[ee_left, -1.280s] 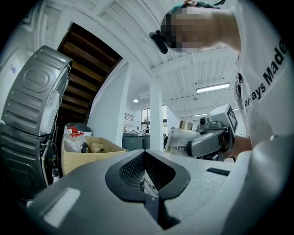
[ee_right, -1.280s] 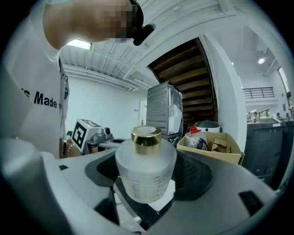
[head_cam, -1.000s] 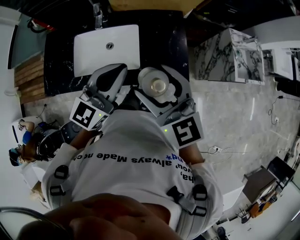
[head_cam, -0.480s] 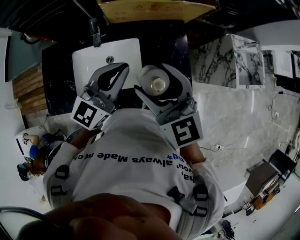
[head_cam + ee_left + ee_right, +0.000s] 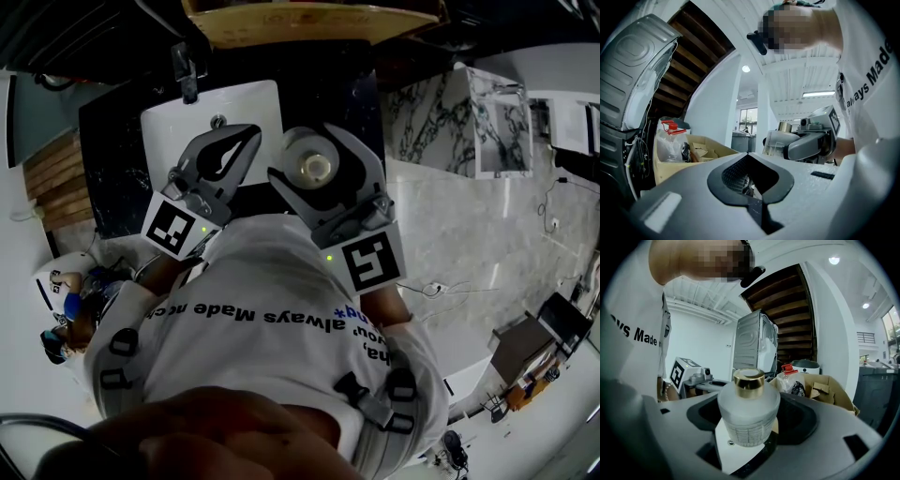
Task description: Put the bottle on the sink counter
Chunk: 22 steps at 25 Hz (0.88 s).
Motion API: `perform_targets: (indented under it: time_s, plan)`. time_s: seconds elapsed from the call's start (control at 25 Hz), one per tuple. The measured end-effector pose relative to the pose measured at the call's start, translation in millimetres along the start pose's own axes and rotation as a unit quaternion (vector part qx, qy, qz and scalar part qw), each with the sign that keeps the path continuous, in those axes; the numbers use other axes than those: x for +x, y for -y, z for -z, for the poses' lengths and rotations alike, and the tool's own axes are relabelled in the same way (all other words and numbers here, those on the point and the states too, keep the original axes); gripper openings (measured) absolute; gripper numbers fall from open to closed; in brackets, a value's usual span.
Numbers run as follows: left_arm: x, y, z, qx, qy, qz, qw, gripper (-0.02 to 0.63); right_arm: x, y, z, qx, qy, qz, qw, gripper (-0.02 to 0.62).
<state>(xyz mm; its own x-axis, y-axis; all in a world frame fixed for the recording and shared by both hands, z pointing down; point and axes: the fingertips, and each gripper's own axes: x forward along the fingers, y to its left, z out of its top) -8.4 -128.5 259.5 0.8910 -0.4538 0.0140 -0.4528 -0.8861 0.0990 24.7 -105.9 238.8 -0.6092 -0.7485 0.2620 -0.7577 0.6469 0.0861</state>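
Observation:
A frosted glass bottle (image 5: 748, 416) with a gold cap stands upright between the jaws of my right gripper (image 5: 313, 142), which is shut on it. Seen from above, the bottle (image 5: 314, 169) hangs just off the right corner of the white sink basin (image 5: 178, 117), over the black sink counter (image 5: 112, 159). My left gripper (image 5: 242, 139) is held beside it, over the basin's near edge, shut with nothing in it. In the left gripper view its jaws meet in front of the camera, and the right gripper with the bottle (image 5: 777, 142) shows beyond them.
A faucet (image 5: 185, 61) stands behind the basin. A cardboard box (image 5: 827, 385) holds a red-capped plastic bottle (image 5: 670, 140). A washing machine (image 5: 754, 348) stands behind it. A marble-patterned block (image 5: 450, 103) and pale floor (image 5: 469, 234) lie to the right, helmets (image 5: 61, 281) to the left.
The basin and faucet have slid down in the head view, nearer to both grippers. The bottle stays in the right gripper and the left stays shut.

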Motion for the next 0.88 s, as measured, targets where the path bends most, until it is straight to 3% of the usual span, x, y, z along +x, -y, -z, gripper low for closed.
perform_targets:
  time_s: [0.4, 0.88]
  plan:
    - [41, 10, 8, 0.008, -0.019, -0.016, 0.9997, -0.011, -17, 41, 13, -0.006, 0.003, -0.015, 1.0, 0.327]
    - [75, 10, 39, -0.002, -0.04, -0.019, 0.999, -0.011, -16, 74, 59, 0.008, -0.027, -0.014, 1.0, 0.327]
